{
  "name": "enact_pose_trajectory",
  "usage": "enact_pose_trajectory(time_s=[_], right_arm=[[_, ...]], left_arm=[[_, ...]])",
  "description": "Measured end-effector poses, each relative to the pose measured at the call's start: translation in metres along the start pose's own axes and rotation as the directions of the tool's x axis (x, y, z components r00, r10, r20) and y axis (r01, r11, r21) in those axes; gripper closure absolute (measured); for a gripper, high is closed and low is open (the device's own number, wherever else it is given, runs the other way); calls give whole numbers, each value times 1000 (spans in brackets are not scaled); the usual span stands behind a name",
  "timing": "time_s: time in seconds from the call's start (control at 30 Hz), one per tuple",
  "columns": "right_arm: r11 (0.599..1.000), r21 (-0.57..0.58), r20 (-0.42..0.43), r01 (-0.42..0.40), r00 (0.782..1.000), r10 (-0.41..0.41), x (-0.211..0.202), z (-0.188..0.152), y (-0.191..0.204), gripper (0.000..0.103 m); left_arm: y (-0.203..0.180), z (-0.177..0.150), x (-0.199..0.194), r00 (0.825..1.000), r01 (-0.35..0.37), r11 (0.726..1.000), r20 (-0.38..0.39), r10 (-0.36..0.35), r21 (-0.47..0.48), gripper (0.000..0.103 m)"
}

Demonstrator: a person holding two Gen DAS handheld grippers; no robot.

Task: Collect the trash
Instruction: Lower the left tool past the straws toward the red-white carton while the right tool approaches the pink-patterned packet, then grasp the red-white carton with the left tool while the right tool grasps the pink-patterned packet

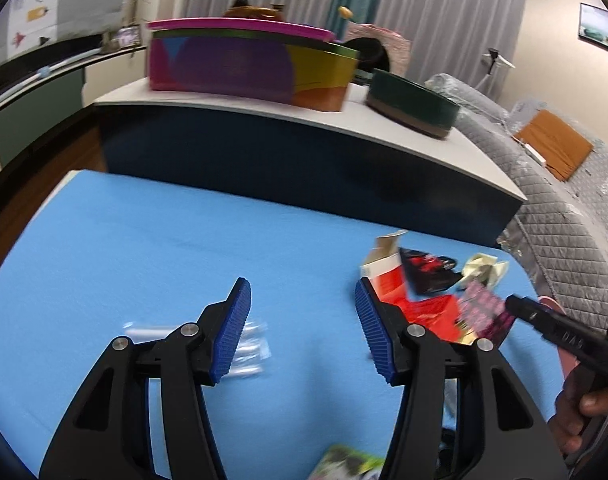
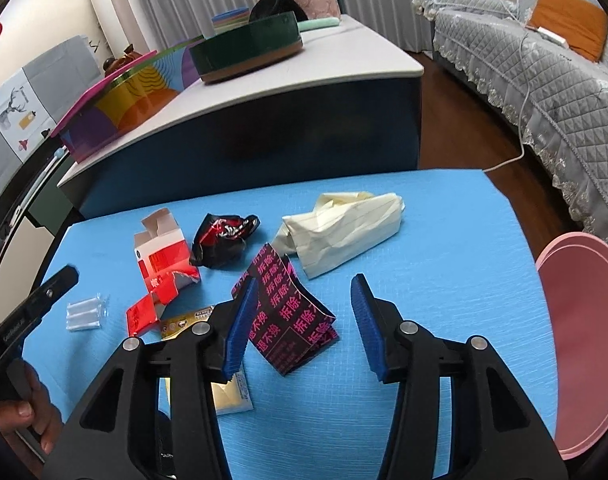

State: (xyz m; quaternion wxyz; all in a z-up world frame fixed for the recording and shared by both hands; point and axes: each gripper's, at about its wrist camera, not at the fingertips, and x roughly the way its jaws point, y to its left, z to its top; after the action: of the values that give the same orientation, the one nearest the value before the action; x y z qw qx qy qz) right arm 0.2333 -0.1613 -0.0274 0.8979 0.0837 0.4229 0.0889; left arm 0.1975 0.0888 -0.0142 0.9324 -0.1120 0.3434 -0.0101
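Note:
Trash lies scattered on a blue mat (image 2: 444, 232). My right gripper (image 2: 304, 284) is open above a black wrapper with pink print (image 2: 291, 312), which lies between the jaws, nearer the left finger. Beyond it are a crumpled cream paper (image 2: 344, 232), a black-and-red wrapper (image 2: 223, 236) and a torn red-and-white carton (image 2: 163, 264). A clear packet of white sticks (image 2: 83, 314) lies at the left. My left gripper (image 1: 301, 288) is open over bare mat (image 1: 143, 240). The stick packet (image 1: 247, 344) is partly behind its left finger, the carton (image 1: 388, 280) behind its right.
A pink round container (image 2: 576, 320) sits off the mat's right edge. A gold sachet (image 2: 183, 324) and a pale packet (image 2: 231, 396) lie under my right gripper's left finger. Behind the mat stands a dark cabinet (image 2: 263, 128) with colourful boxes. A grey sofa (image 2: 544, 92) is at the right.

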Motion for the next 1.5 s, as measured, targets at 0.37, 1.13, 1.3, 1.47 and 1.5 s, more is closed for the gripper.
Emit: enact_pose_trajectory(time_s=[0.37, 1.13, 1.3, 1.47, 1.5], right_arm=[[999, -15, -62, -45, 997, 44, 12, -1, 1, 54], [986, -102, -31, -131, 991, 128, -17, -3, 15, 97], [984, -105, -7, -143, 990, 143, -35, -4, 12, 97], [987, -71, 26, -144, 989, 147, -60, -4, -2, 97], [988, -65, 33, -143, 989, 146, -64, -5, -5, 97]], left_arm=[[-21, 8, 38, 994, 94, 996, -61, -94, -4, 49], [-49, 5, 43, 979, 164, 984, -137, -152, 76, 103], [-57, 6, 26, 984, 146, 982, -118, -132, 122, 103], [-58, 11, 32, 983, 143, 982, -135, -127, 119, 94], [-58, 11, 34, 983, 141, 983, -137, -125, 120, 88]])
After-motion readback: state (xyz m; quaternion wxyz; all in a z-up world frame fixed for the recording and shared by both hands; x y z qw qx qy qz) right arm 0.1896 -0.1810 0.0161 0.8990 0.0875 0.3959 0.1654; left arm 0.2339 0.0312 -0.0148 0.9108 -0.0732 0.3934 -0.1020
